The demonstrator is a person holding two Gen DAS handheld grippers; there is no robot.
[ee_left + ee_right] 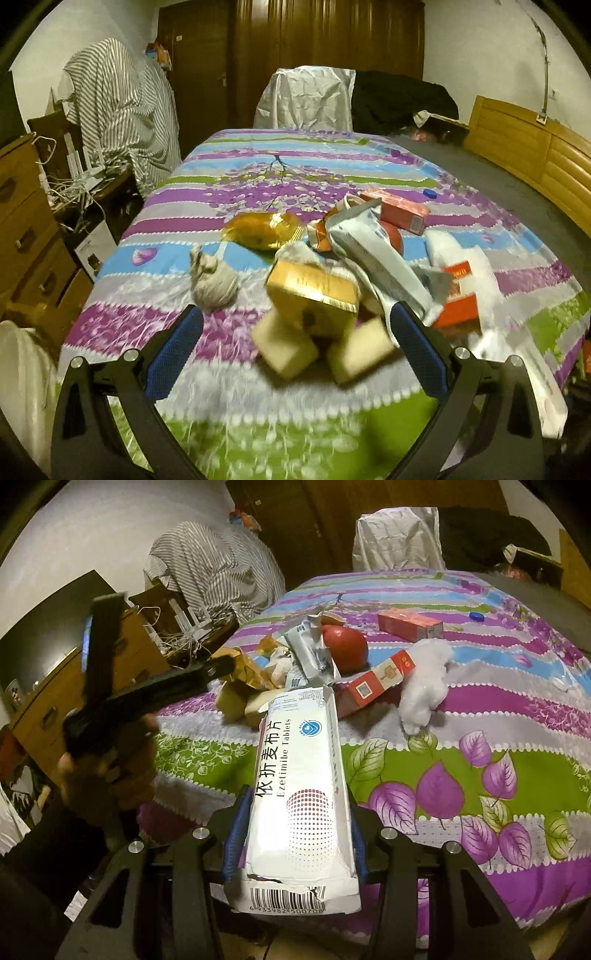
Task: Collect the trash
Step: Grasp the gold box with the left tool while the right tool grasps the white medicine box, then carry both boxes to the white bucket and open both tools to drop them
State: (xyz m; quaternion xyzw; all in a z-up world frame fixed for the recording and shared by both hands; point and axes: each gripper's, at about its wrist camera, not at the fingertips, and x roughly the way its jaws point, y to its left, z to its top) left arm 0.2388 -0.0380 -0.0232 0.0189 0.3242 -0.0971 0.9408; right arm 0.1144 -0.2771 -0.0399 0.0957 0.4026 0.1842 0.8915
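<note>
The right hand-held gripper [295, 834] is pinching a long white cardboard tablet box [299, 797] with a torn barcode end, its blue pads bearing on the two long sides at roughly half spread; the box points away from the camera over the bed's striped purple, green and blue floral sheet [480, 775]. The left hand-held gripper [295, 343] stands spread wide and empty above a cluster of litter, with a gold foil-faced carton [314, 291] and two pale blocks [288, 347] between its pads but not touched. The remaining litter lies mid-bed: a red and white carton [373, 683], a wad of white stuffing [424, 686], a red round object [345, 646] and a crumpled grey paper ball [214, 288]. Judgement: the box is secured and should be carried level to the collection point, which is not in view, keeping the torn end from snagging. The left tool should centre on one item before closing.
</note>
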